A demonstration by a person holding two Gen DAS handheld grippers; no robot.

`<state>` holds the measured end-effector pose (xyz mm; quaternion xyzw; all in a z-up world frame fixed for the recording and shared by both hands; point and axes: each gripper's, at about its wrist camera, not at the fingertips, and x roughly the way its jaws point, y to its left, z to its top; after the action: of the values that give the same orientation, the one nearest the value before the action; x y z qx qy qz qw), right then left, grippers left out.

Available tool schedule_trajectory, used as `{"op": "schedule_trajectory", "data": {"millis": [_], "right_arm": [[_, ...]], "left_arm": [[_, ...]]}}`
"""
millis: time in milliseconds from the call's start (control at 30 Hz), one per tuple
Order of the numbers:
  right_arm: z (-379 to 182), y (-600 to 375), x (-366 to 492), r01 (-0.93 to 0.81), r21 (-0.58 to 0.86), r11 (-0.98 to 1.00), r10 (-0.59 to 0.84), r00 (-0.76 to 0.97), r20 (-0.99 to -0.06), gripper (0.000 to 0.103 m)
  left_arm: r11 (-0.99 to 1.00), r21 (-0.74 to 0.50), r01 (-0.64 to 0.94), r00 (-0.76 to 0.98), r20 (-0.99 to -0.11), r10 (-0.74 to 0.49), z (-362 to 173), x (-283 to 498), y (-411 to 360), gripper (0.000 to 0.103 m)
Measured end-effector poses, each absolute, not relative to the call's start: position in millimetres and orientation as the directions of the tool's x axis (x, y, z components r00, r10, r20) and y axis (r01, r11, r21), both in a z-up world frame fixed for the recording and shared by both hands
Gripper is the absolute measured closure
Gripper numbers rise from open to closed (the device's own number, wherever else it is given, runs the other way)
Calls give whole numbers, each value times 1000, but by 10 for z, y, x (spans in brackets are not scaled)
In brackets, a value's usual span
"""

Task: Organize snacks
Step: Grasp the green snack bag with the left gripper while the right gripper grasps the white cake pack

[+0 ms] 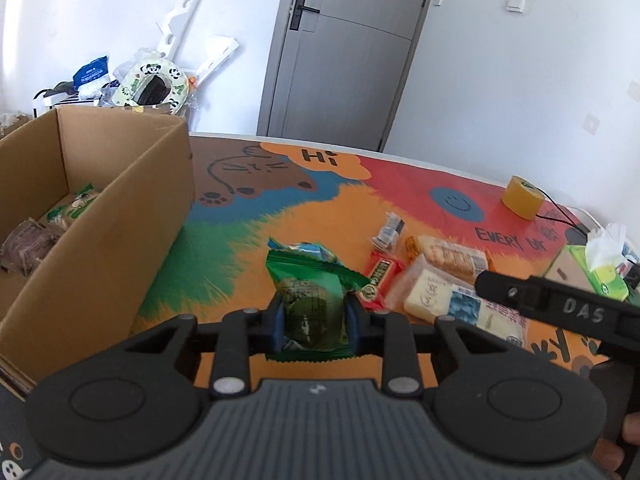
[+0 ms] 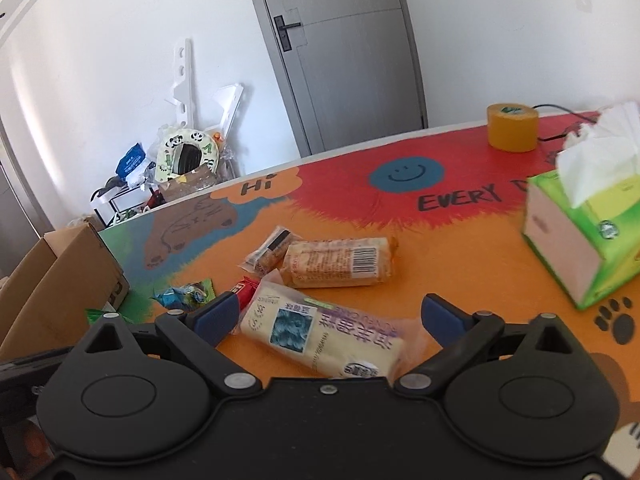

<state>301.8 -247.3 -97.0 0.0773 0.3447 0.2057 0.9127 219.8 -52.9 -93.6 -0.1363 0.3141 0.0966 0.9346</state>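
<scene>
Left wrist view shows the left tongs (image 1: 313, 320) closed snugly on a green snack packet (image 1: 314, 300), the blue pads pressing its two sides, the packet lifted just off the colourful surface (image 1: 280, 216). That grip makes sense: the cardboard box (image 1: 132, 208) sits open just to the left, and the packet looks bound for it. Inside the box I count three snacks already, a green-and-white packet (image 1: 74, 206) and two brown wrapped cakes (image 1: 28, 246); more may be hidden behind the near wall.

Right wrist view, and the right tongs (image 2: 324, 320) are spread wide, holding nothing, straddling the cream cake bar with the blue picture label (image 2: 320, 334), which lies flat on the surface between the two blue pads (image 2: 218, 316). Neither pad touches it that I can see. My read is that they are lined up to close across its width.

Loose snacks left on the surface, counted: one cream cake bar, one long orange biscuit pack with a barcode (image 2: 340, 262), one small clear-wrapped bar (image 2: 270, 250), one red wrapped candy bar (image 2: 244, 290), one blue-and-green packet (image 2: 186, 294). Five, plus the green one in hand.

Off to the right stand one green tissue box (image 2: 588, 248) and one yellow tape roll (image 2: 512, 126), well apart from the snacks and likely not part of the sorting.
</scene>
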Motion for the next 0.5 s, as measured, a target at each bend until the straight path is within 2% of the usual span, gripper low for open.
{"op": "schedule_trajectory", "data": {"millis": [167, 367, 467, 500], "right_arm": [[-1111, -2372, 3076, -340, 247, 907, 417, 651, -634, 11], [-1156, -2405, 2940, -346, 226, 910, 406, 643, -650, 36], [-1172, -2460, 2859, -335, 234, 913, 403, 642, -652, 50], [-1176, -2489, 2832, -331, 245, 911, 407, 644, -648, 58]], "left_arm": [[943, -195, -268, 782, -616, 94, -949, 2190, -509, 74], [945, -206, -254, 783, -617, 76, -972, 2143, -546, 74], [946, -211, -246, 778, -625, 63, -1015, 2107, -580, 74], [946, -213, -245, 777, -627, 59, -1028, 2093, -587, 74]]}}
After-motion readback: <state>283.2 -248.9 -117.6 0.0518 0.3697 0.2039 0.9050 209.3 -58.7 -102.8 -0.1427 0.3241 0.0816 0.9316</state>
